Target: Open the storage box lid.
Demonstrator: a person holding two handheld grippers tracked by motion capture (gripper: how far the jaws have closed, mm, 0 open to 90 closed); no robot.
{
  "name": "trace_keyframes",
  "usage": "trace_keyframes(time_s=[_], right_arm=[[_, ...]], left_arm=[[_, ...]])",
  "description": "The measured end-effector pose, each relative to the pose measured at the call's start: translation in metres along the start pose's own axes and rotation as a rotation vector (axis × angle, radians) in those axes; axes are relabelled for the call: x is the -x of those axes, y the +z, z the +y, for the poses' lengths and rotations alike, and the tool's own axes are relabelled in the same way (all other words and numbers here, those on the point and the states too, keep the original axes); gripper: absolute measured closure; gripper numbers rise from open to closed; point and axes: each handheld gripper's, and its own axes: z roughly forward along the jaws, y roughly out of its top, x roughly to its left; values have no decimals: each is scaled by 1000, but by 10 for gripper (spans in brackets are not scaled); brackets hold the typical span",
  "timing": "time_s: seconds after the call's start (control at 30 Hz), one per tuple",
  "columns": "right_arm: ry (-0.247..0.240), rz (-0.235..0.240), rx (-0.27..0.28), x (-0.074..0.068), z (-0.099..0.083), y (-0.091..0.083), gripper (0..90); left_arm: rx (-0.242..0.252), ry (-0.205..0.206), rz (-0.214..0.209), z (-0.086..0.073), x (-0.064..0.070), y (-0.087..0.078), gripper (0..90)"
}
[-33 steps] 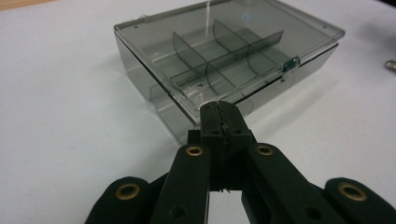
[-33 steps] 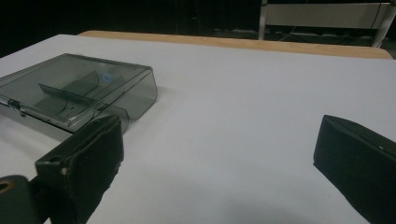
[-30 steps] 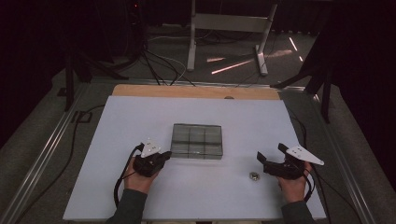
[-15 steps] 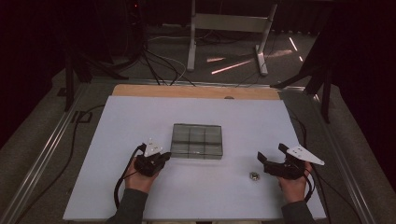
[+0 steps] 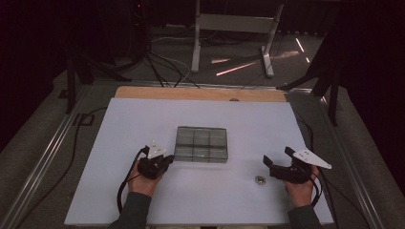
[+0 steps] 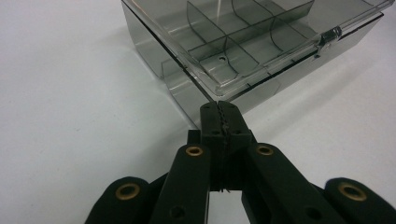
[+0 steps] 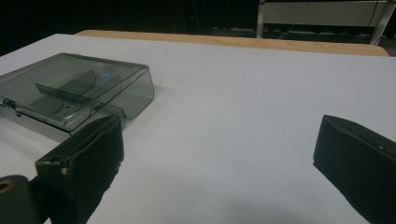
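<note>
Resting near the table's (image 5: 119, 200) near edge, the left hand-held gripper (image 5: 165, 161) has its jaws pressed together at the smoky compartment box's (image 5: 201, 143) near-left corner; the right hand-held gripper (image 5: 268, 165) gapes wide beside a small metal piece (image 5: 260, 180). Likely next: lifting the closed lid.

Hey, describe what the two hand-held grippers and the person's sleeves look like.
Both are black. The left hand-held gripper has toothed jaw faces and brass-ringed pivot holes, as the left gripper view shows. The right hand-held gripper has blocky black jaws. Each carries a light grey three-cornered plate on top and trails a black cable. The sleeves are dark grey.
</note>
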Motion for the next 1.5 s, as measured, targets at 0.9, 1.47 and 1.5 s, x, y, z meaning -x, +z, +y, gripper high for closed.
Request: trace_keyframes(time_s=[0.9, 1.47, 1.5], right_arm=[[1, -1, -7, 1, -1, 1, 19], [6, -1, -8, 2, -1, 2, 19], [6, -1, -9, 2, -1, 2, 19]], left_arm=[[17, -1, 2, 5, 2, -1, 900], [31, -4, -12, 15, 2, -3, 900], [30, -4, -13, 15, 2, -2, 900]])
